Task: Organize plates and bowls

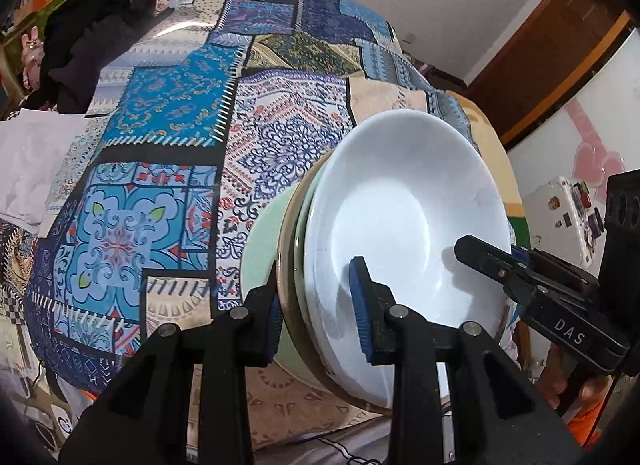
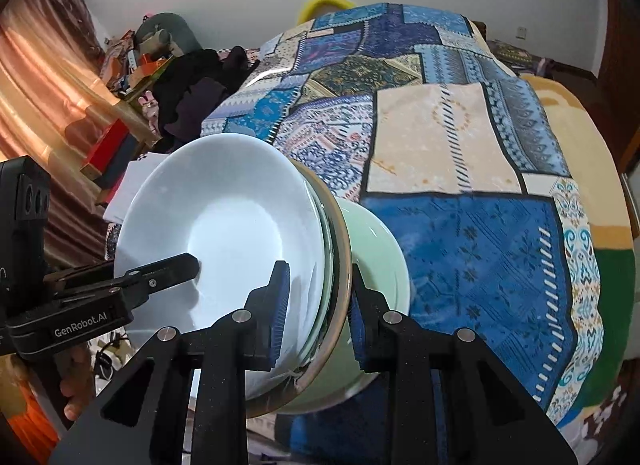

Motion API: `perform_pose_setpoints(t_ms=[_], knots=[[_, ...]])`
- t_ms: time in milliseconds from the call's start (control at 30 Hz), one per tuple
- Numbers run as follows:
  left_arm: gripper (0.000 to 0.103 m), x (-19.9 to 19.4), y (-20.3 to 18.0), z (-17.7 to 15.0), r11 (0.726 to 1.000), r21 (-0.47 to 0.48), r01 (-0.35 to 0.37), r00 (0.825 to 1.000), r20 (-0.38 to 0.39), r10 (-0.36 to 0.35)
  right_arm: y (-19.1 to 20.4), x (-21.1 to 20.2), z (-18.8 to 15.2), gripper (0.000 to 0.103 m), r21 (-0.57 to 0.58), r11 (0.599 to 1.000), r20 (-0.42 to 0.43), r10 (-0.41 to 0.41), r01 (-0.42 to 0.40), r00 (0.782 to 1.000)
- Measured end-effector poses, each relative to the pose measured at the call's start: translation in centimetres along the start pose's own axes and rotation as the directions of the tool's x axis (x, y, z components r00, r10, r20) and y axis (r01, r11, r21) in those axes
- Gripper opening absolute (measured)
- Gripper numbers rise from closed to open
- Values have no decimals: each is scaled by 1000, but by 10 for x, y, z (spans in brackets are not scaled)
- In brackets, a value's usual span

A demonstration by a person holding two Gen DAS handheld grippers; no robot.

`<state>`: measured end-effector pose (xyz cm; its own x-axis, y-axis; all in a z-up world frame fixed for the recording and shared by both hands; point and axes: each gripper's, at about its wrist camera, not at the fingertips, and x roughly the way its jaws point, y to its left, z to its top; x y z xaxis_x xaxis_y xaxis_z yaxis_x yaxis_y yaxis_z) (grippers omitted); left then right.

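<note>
White plate (image 1: 404,201) tops nested stack on green bowl (image 2: 376,249), rims clamped by left gripper (image 1: 318,305) and right gripper (image 2: 318,307) above patchwork cloth (image 1: 168,113).

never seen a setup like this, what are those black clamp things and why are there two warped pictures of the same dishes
Each black clamp is a hand-held gripper: a person carries one in each hand, with a wide-angle camera mounted on it looking along its two fingers. That lens bends the pictures.

One picture comes from the left hand-held gripper, the other from the right hand-held gripper. Each also shows the other one reaching in from the side.

Both are clamped on the rim of one stack of dishes, at opposite sides: a white dish on top, nested in a pale green bowl, with at least one more rim between them. The stack seems lifted and tilted.

Beneath is a blue patchwork cloth, with dark clothing piled at its far edge.
</note>
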<state>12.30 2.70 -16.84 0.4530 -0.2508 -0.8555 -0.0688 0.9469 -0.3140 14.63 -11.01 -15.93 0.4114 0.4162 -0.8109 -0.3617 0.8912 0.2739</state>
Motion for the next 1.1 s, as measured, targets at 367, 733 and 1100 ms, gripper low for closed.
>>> perform_pose_setpoints(t_ms=[367, 733, 1100], knots=[[31, 24, 1, -2, 1000, 3, -17, 998, -59, 17, -12, 14, -5, 25, 28, 1000, -42, 1, 0, 999], [31, 27, 1, 2, 1000, 22, -3, 999, -47, 4, -19, 24, -5, 28, 46, 999, -57, 10, -8, 998], [37, 15, 8, -2, 1000, 4, -7, 1000, -12, 7, -13, 15, -8, 42, -3, 999, -25, -41, 41, 999]])
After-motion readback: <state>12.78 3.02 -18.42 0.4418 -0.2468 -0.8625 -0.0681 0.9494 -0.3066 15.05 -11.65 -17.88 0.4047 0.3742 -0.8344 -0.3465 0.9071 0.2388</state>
